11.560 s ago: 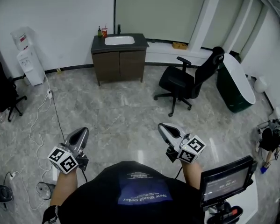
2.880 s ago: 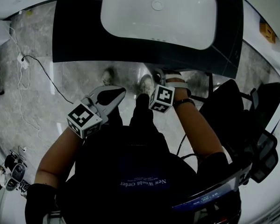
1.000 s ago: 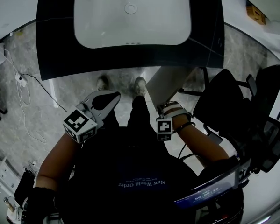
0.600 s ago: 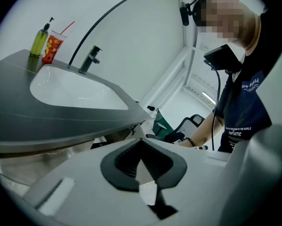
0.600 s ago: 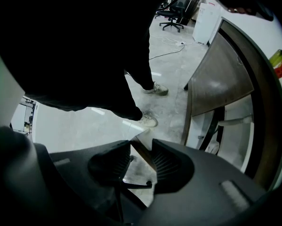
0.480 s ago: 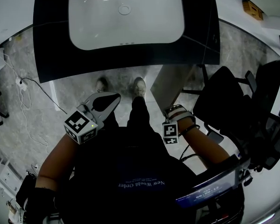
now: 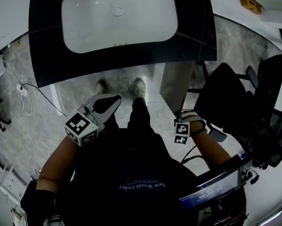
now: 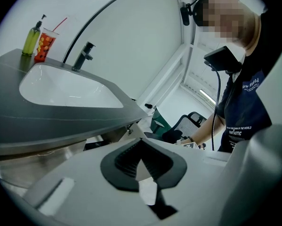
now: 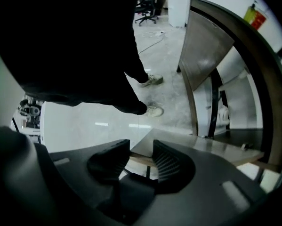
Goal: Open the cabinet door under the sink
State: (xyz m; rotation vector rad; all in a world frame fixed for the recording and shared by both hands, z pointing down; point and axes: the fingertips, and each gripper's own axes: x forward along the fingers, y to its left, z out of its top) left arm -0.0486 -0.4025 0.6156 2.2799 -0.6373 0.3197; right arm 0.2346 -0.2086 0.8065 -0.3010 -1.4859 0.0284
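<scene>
The white sink [image 7: 117,18] sits in a dark countertop [image 7: 197,36]. Below it the right cabinet door [image 7: 177,86] stands swung out over the floor. My right gripper [image 7: 183,119] points steeply down at that door's free end. In the right gripper view the door's [image 9: 192,142] corner and tan top edge show between the pads [image 9: 166,161]. The jaws have just been opening and stand apart, with no pad pressing on the door. White pipework [image 9: 221,114] shows inside the opened cabinet. My left gripper [image 7: 116,99] hangs shut and empty in front of the counter [image 8: 60,121].
A black office chair [image 7: 235,98] stands close to the right of the open door. The person's shoes [image 7: 140,86] are right in front of the cabinet. A cable [image 7: 25,86] trails on the floor at left. A faucet [image 8: 82,55], a soap bottle [image 8: 31,40] and a red cup [image 8: 44,44] stand behind the sink.
The cabinet door has swung further out to the right, and my right gripper has moved right and towards the person along with its free end. The left gripper has stayed put.
</scene>
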